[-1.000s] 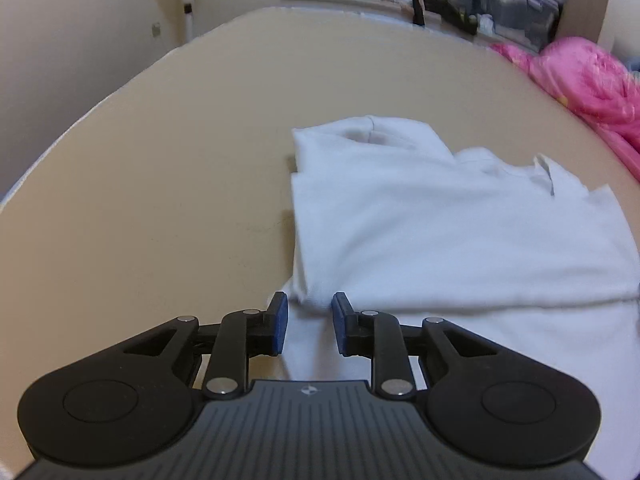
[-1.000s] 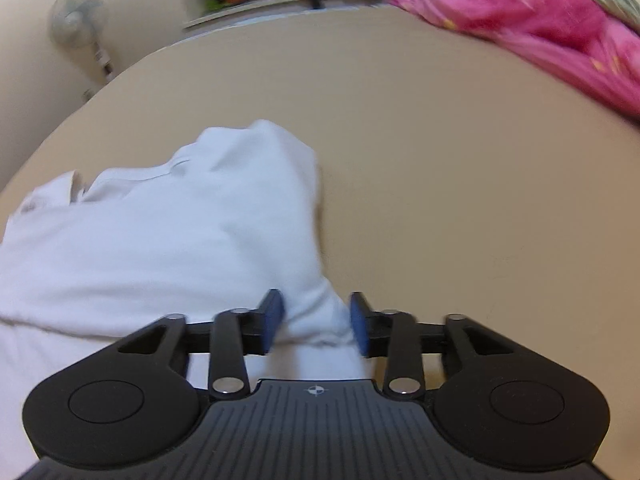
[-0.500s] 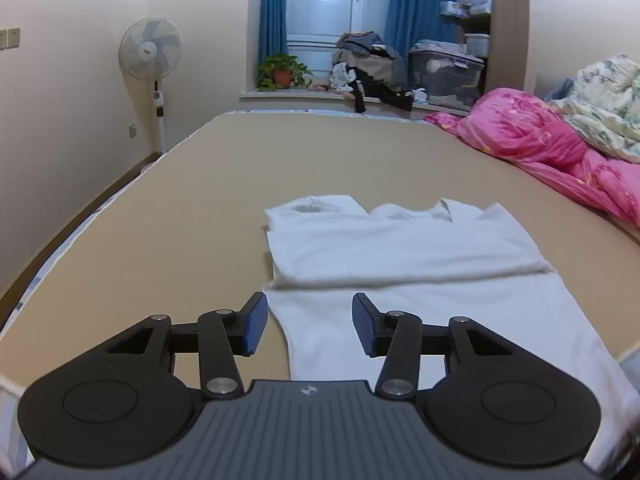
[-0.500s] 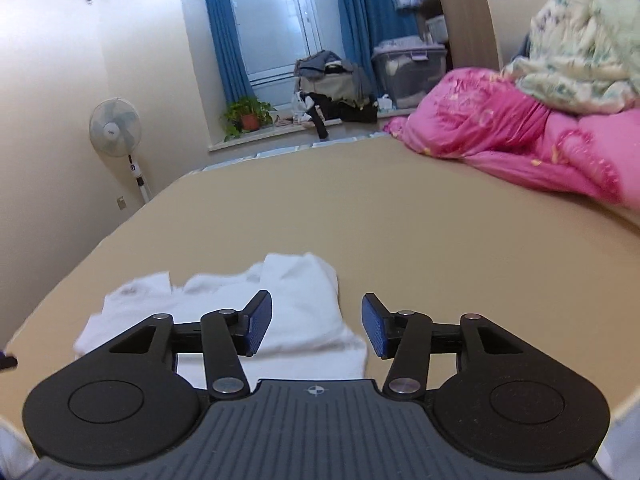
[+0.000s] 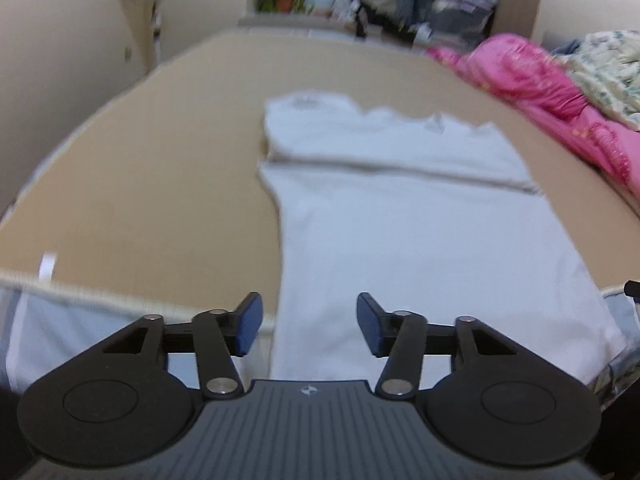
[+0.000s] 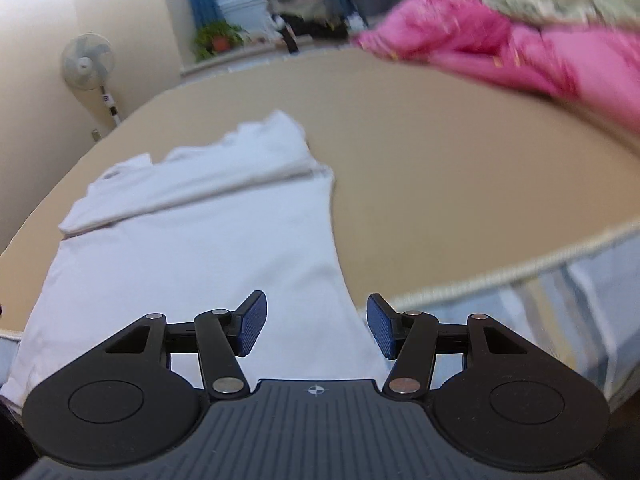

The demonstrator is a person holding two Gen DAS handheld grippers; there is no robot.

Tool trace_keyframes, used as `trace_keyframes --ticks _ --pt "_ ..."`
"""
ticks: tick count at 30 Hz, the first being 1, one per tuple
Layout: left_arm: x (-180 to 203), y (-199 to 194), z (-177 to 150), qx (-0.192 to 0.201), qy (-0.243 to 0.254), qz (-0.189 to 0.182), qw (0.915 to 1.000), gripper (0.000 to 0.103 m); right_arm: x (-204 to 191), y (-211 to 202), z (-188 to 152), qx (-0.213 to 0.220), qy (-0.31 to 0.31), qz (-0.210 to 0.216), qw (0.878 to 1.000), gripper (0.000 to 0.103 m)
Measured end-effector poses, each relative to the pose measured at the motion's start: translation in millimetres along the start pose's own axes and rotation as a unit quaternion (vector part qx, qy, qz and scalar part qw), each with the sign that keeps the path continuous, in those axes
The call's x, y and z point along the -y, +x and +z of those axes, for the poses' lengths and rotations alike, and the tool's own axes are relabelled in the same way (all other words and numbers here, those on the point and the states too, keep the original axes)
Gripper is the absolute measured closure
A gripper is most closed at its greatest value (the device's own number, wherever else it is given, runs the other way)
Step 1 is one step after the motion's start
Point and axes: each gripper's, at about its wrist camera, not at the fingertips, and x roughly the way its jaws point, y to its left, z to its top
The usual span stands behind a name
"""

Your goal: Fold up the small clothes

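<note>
We hold the left gripper (image 5: 309,322) and right gripper (image 6: 316,322), fingers wide and empty, over the near hem of a part-folded white shirt (image 5: 420,232) on the tan bed (image 5: 152,184).

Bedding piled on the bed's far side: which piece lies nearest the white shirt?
The pink quilt. It spreads along the tan bed toward the white shirt, while the pale floral blanket lies heaped behind it, farther away.
</note>
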Motion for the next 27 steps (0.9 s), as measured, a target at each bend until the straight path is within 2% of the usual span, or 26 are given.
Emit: trace_keyframes --ticks 2,4,7,11,15,23,25,27 --pt "-5.1 6.3 -1.2 -0.032 -0.006 0.005 0.9995 0.058 14.1 12.8 -1.6 -0.032 0.038 -0.013 0.999 0.046" --pt "-12.4 13.4 -0.9 -0.054 -0.023 0.003 0.9982 0.059 26.8 22.2 -4.5 -0.056 0.075 -0.005 0.996 0.046" --pt "-18.0 21.4 -8.0 -0.066 -0.03 0.01 0.9973 0.059 35.1 33.7 -9.4 -0.085 0.103 0.003 0.991 0.048" --pt "-24.9 38.1 -16.6 -0.11 -0.055 0.01 0.9924 0.061 29.3 43.3 -14.8 -0.1 0.071 0.001 0.992 0.049" --pt "-22.5 44.5 -19.2 -0.125 -0.044 0.023 0.9909 0.063 23.7 53.1 -14.5 -0.122 0.045 -0.012 0.991 0.05" --pt "-17.2 47.5 -24.3 -0.12 -0.019 0.032 0.9921 0.066 14.7 54.6 -12.6 -0.125 0.002 -0.027 0.992 0.052" --pt "-15.2 47.2 -23.7 -0.117 -0.014 0.033 0.9924 0.07 14.4 55.5 -13.7 -0.124 0.0 -0.026 0.992 0.054" --pt "-13.5 48.0 -23.2 -0.117 -0.013 0.035 0.9925 0.071 13.3 55.5 -13.4 -0.121 -0.005 -0.023 0.992 0.062"
